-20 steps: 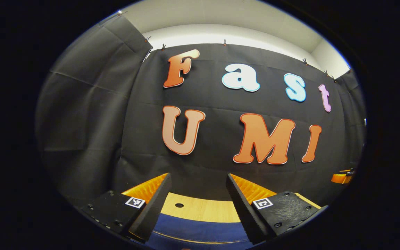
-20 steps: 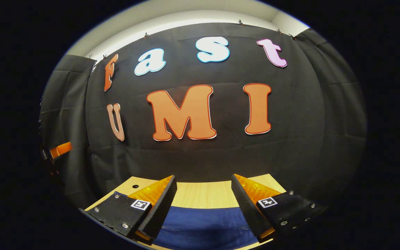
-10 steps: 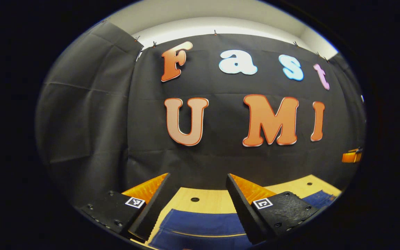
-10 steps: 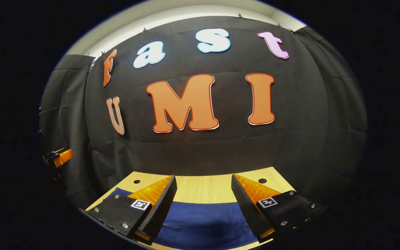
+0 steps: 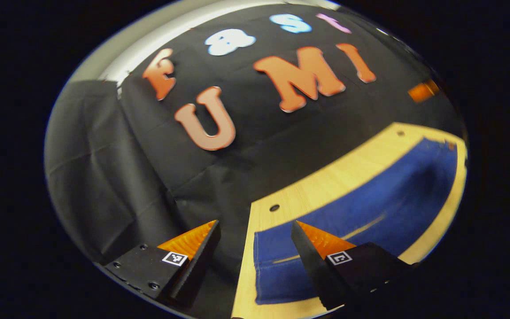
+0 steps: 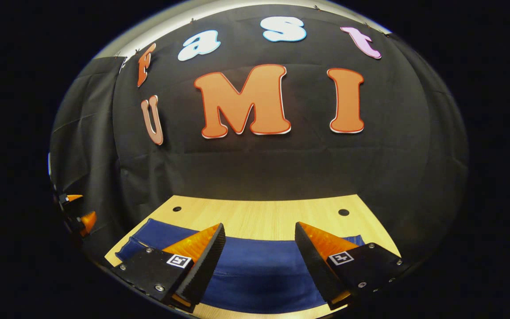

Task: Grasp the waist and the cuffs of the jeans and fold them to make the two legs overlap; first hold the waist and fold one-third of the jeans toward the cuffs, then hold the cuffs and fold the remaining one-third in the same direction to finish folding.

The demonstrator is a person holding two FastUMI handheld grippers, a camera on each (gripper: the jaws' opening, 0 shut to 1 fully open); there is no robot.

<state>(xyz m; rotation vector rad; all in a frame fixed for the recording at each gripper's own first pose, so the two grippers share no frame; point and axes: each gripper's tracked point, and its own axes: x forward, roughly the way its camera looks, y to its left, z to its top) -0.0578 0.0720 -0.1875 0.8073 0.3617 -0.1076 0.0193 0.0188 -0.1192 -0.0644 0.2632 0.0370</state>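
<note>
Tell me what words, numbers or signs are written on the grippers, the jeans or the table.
No readable words or numbers on any of them.
Left gripper: small black-and-white square markers on its fingers, a pattern, not letters.
Right gripper: the same kind of square markers.
Jeans: plain blue, no print visible.
Table: bare wood with dark holes, no writing.

a light wooden counter [image 6: 264, 217] with small round holes near its far corners carries dark blue denim jeans [image 6: 259, 274], which lie flat and spread across its width, touching the wood. in the left gripper view the counter [image 5: 326, 184] tilts, the jeans [image 5: 370, 208] along it.
</note>
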